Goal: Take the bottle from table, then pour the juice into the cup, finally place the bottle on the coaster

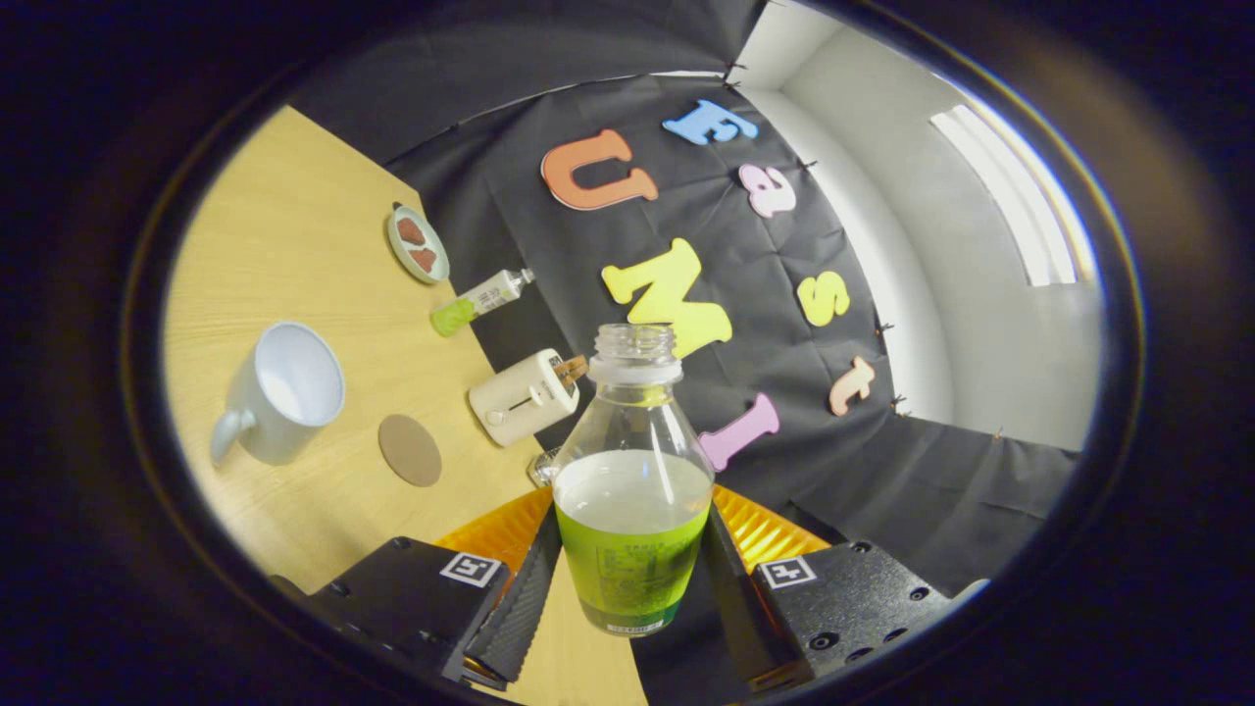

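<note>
Bottle in hand, pour not yet begun

Gripper is closed on the bottle, both ribbed fingers pressing its green-labelled lower body from either side. The bottle is uncapped, its open neck pointing ahead of the fingers, and liquid fills it to about the top of the label. The whole scene is tilted, so bottle and gripper appear to be lifted off the counter and rolled to one side.

The first step, taking the bottle, looks done. The white cup stands on the counter well apart from the bottle, off to the left of the fingers, and its inside looks empty and white, so pouring is judged still ahead. The round brown coaster lies just beside the cup, bare, awaiting the bottle at the end.

Beyond them sit a cream toaster, a second small green-bottomed bottle and a small dish.
</note>
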